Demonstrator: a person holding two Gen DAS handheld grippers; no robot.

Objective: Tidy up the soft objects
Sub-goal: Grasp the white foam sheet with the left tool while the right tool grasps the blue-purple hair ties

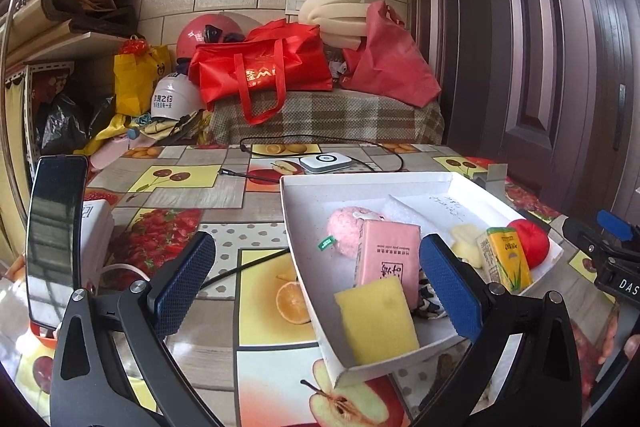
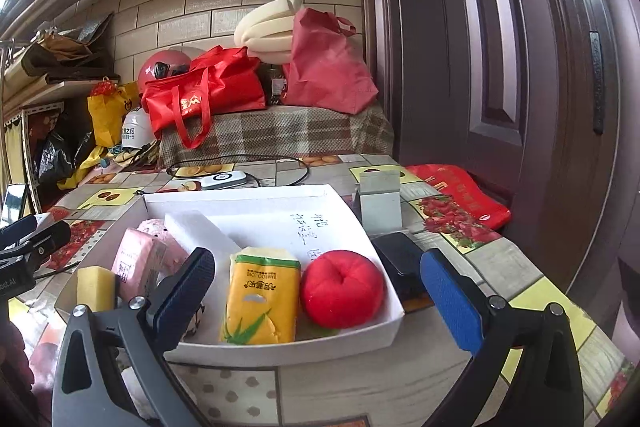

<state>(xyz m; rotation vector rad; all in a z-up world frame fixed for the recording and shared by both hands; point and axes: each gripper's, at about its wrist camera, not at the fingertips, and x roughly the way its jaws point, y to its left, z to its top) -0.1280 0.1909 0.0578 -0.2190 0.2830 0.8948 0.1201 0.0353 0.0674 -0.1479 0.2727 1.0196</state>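
Both grippers spread wide and holding nothing: left gripper point(image 1: 318, 285) low over the near left corner of the white tray point(image 1: 304, 219), right gripper point(image 2: 320, 291) over its near right side. Inside the tray, from left: yellow sponge point(image 1: 378, 323) leaning at the near wall, pink tissue pack point(image 1: 386, 259) upright just behind it, pink plush toy point(image 1: 346, 231) behind that, white foam block point(image 2: 196, 231) farther back. Toward the right: yellow tissue pack point(image 2: 260, 299), touching the red stuffed apple point(image 2: 342, 289) at the right wall. Tray resting on the fruit-patterned tablecloth point(image 1: 192, 183). Upright phone point(image 1: 56, 239) at the far left.
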